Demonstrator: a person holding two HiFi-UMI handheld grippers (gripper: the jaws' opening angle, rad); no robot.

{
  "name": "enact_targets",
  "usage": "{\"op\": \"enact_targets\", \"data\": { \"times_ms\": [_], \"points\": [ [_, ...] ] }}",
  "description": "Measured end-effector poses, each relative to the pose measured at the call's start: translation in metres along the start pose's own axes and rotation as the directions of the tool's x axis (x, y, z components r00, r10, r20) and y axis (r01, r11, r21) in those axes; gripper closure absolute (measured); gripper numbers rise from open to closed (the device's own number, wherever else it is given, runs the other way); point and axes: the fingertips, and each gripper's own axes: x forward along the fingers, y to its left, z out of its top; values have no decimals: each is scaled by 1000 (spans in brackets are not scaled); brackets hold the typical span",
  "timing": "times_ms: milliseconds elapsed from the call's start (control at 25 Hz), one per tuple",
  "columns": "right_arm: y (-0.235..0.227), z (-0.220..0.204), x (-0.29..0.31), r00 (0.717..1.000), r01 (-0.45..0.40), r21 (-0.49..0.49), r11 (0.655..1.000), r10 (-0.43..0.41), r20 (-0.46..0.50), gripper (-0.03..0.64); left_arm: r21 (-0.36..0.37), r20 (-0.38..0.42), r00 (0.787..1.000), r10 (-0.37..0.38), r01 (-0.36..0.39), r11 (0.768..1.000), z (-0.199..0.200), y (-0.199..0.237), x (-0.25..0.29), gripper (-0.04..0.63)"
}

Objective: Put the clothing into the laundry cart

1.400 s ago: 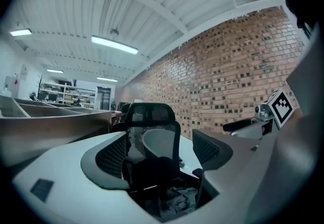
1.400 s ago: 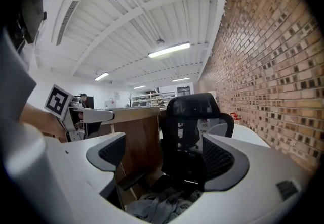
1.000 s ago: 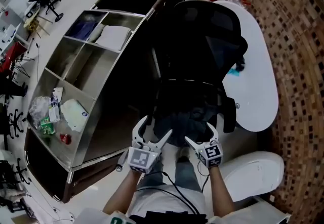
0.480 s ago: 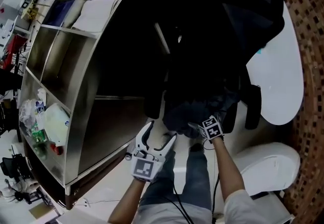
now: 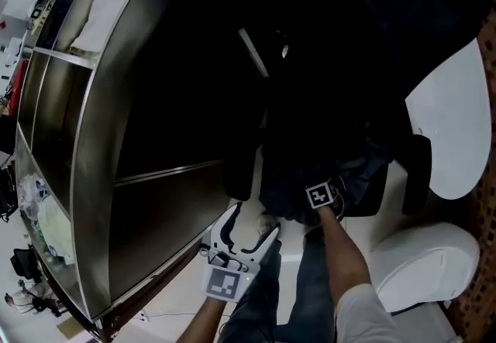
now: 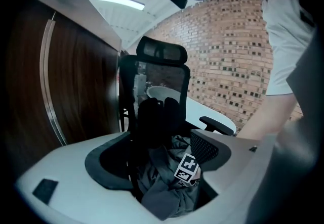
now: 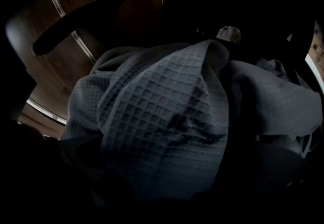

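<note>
A dark grey waffle-knit garment lies crumpled on the seat of a black office chair. It fills the right gripper view and shows between the left jaws. My right gripper is pushed into the cloth with its marker cube showing. Its jaws stand wide, with their tips hidden in the folds. My left gripper hangs open and empty, lower and nearer than the seat. The steel laundry cart stands to the left.
The cart's shelves hold white folded items and small packets. A white table and a brick wall are on the right. A white rounded seat stands at the lower right. My jeans-clad legs are below the chair.
The right gripper has gone forward from in front of the chair into the garment on the seat. The left gripper has stayed back, open. The head view has moved closer to chair and cart.
</note>
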Motion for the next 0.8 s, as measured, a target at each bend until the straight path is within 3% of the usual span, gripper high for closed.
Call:
{"op": "enact_targets", "data": {
  "times_ms": [120, 240, 280, 360, 440, 600, 800],
  "points": [
    [-1, 12, -12, 1000, 7, 7, 1000, -7, 30, -19, -13, -21, 1000, -2, 2, 1000, 0, 6, -4, 225],
    [-10, 17, -30, 999, 17, 20, 1000, -18, 47, 49, -21, -18, 1000, -4, 4, 1000, 4, 6, -7, 225],
    [-14, 16, -37, 999, 16, 36, 999, -17, 43, 108, -21, -15, 1000, -3, 3, 1000, 6, 5, -8, 225],
    [-19, 9, -42, 999, -9, 98, 995, 5, 38, 307, -27, -5, 1000, 2, -2, 1000, 11, 7, -10, 225],
    [-17, 2, -40, 997, -58, 177, 982, 49, 54, 388, -37, 8, 1000, 8, -8, 999, 16, 12, -11, 225],
    [6, 18, -77, 968, -173, 256, 951, 117, 222, 414, -55, 30, 1000, 8, -6, 998, 28, 16, -19, 225],
    [35, 52, -187, 888, -248, 267, 931, 108, 448, 419, -60, 68, 998, -5, 9, 998, 57, 13, -41, 225]
  ]
}}
